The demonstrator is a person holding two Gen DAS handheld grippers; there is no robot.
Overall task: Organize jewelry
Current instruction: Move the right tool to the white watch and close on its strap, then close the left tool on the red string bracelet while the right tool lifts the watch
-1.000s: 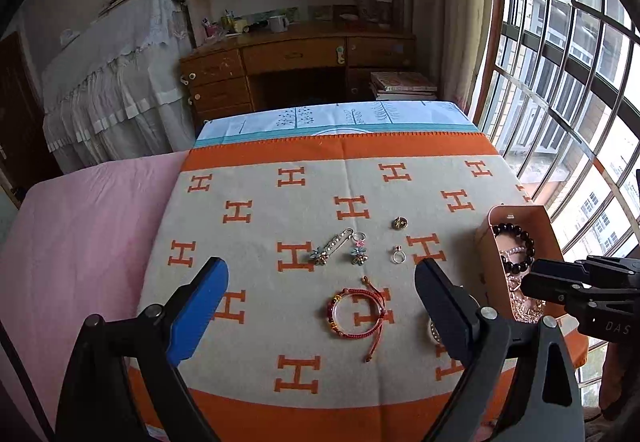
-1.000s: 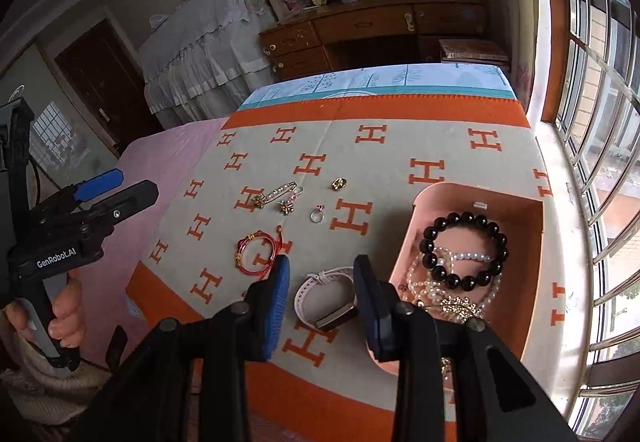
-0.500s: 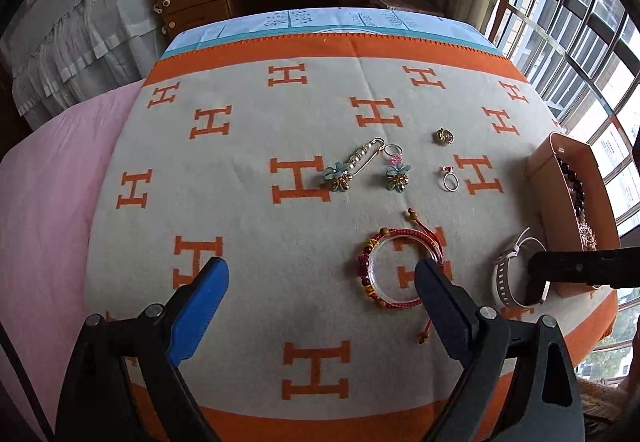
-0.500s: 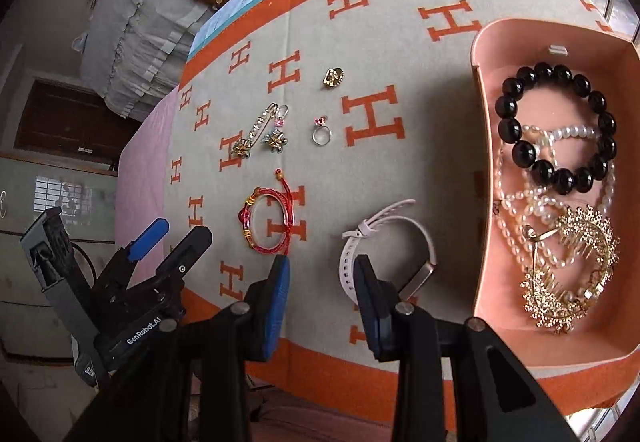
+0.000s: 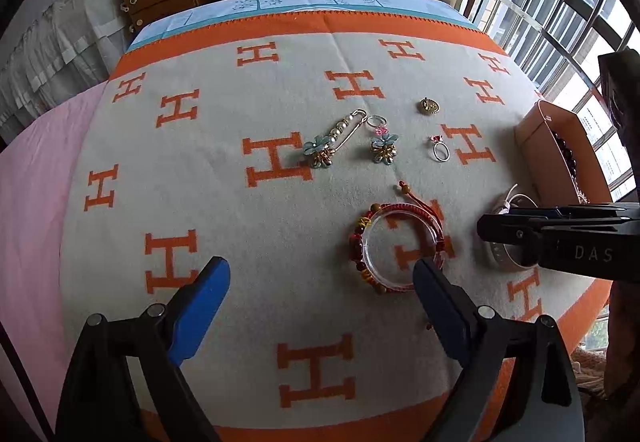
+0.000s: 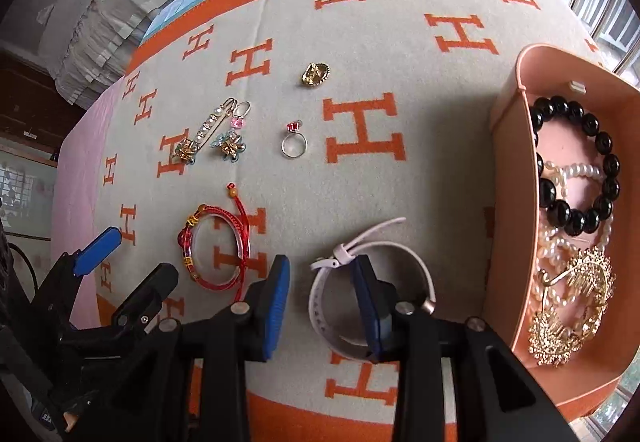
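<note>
**Closing in on the white watch, with a loose strap to worry about**

My right hand-held gripper point(image 6: 320, 302) hung low over the white watch point(image 6: 372, 282), its jaws partly open and straddling the buckle side of the band; I held nothing yet. My left hand-held gripper point(image 5: 320, 290) was spread wide and empty, with the red cord bracelet point(image 5: 402, 244) just beyond its right finger. The watch lay on the H-patterned blanket point(image 6: 360, 22), just beside the pink jewelry box point(image 6: 508, 162), which already held the black bead bracelet point(image 6: 576, 166), pearls and a gold comb.

I judged the risks this way: the band was a springy loop, so a pinch could squirt it sideways or catch blanket fabric with it. The free strap tail point(image 6: 376, 230) could snag the box wall on the way in. The silver ring point(image 6: 294, 144) and gold charm point(image 6: 315, 74) sat well apart, safe from a bump.
</note>
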